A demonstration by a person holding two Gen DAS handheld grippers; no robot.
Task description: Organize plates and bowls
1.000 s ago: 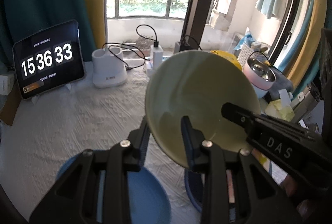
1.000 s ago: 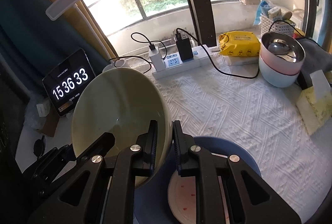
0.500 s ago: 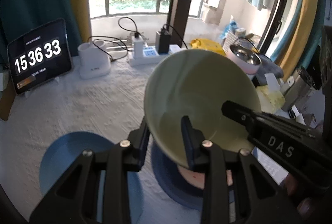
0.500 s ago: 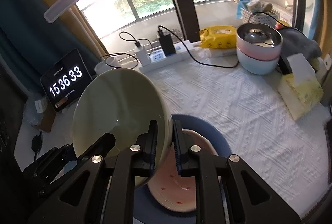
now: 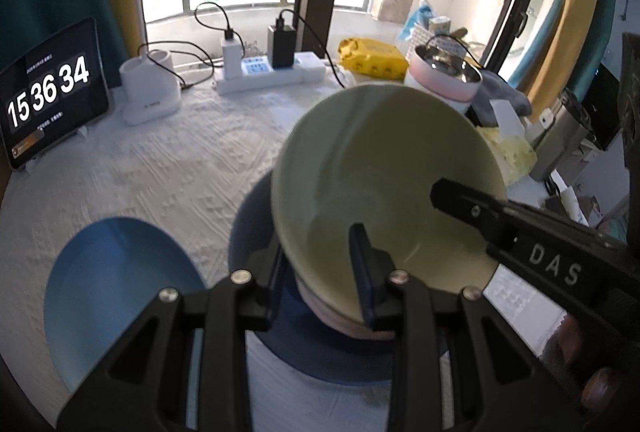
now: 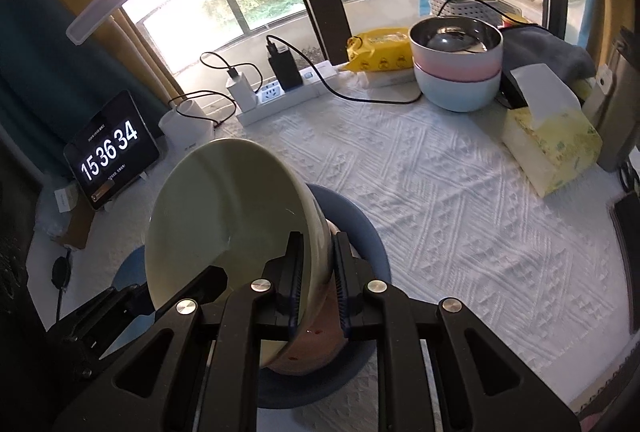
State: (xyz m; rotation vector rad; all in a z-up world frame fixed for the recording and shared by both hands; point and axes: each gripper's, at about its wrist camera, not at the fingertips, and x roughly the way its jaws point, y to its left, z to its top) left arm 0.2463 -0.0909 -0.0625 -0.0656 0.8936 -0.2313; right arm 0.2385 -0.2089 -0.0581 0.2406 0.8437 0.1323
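Observation:
A pale green bowl (image 5: 384, 168) is held tilted by both grippers. My left gripper (image 5: 320, 264) is shut on its near rim. My right gripper (image 6: 316, 264) is shut on the opposite rim of the same bowl (image 6: 224, 216). The bowl sits low over a pink bowl (image 6: 316, 348) that rests on a dark blue plate (image 6: 360, 224); whether the two bowls touch I cannot tell. A light blue plate (image 5: 116, 296) lies on the white cloth to the left.
A tablet clock (image 6: 112, 156), white holder (image 5: 150, 92) and power strip (image 6: 280, 96) line the back. Stacked pink and blue bowls (image 6: 456, 68), a yellow packet (image 6: 380, 48) and a tissue box (image 6: 552, 144) stand at the right.
Both grippers have carried the green bowl rightwards and down, from above the light blue plate to just over the pink bowl on the dark blue plate.

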